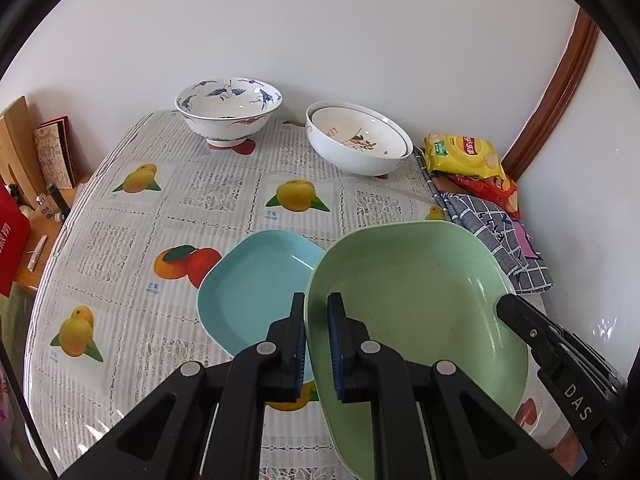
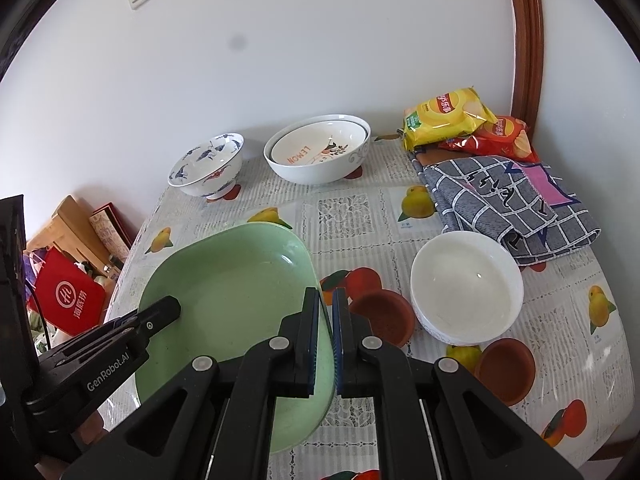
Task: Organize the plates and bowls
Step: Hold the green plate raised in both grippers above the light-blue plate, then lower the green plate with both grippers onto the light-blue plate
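While both grippers clamp opposite rims of the green plate [image 2: 232, 304], left gripper [image 1: 318, 344] and right gripper [image 2: 326, 344] hold it tilted over the blue plate [image 1: 256, 288] on the fruit-print tablecloth [image 1: 132, 240]. A dish reading "LEMON" [image 2: 320, 148] sits inside the big white bowl [image 2: 316, 170]; the small white bowl [image 2: 466, 288] is empty.

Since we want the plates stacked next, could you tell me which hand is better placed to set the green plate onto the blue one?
The left. Both grippers are clamped on the green plate, but the left gripper holds the rim that overlaps the blue plate. The right gripper holds the far rim, near the white bowl.
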A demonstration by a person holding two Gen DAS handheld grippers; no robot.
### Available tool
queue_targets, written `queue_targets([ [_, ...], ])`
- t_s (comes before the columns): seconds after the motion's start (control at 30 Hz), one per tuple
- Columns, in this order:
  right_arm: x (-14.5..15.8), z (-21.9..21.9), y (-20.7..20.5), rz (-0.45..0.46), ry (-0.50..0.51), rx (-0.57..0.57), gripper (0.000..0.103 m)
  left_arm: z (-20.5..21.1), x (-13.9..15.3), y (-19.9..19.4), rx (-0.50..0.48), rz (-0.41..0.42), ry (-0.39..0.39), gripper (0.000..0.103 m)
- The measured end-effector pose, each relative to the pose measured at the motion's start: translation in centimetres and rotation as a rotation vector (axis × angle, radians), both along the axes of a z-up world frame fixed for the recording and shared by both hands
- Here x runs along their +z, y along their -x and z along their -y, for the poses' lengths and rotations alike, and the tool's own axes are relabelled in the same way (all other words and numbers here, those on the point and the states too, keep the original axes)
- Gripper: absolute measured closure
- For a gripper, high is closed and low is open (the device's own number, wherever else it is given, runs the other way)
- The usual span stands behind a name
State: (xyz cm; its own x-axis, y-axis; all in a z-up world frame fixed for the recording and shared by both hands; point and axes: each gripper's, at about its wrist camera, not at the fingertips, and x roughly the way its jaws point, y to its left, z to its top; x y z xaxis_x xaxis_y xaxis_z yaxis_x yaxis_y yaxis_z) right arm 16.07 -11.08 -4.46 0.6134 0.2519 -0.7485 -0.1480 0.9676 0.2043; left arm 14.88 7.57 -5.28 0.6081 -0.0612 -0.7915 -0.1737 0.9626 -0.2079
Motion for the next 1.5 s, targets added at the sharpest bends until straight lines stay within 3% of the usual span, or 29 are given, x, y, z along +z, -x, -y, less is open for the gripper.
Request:
queue_targets([
  [0.73, -7.2, -5.8, -4.4, -0.150, 0.011, 0.152, 0.096, -5.7, -6.4, -1.6, 0.141, -0.150, -0.001, 0.092],
  [1.1, -7.9, -9.6, -7.8, -0.143, 0.046, 0.252, 0.095, -7.9, -7.5, -2.9, 0.221, -0.166, -0.012, 0.092],
  [1.5, -9.3, -10.9, -10.4, -0.125, 0.072, 0.307, 0.091, -7.6, -8.4, -3.8, 0.206, -0.173, -0.034, 0.091],
])
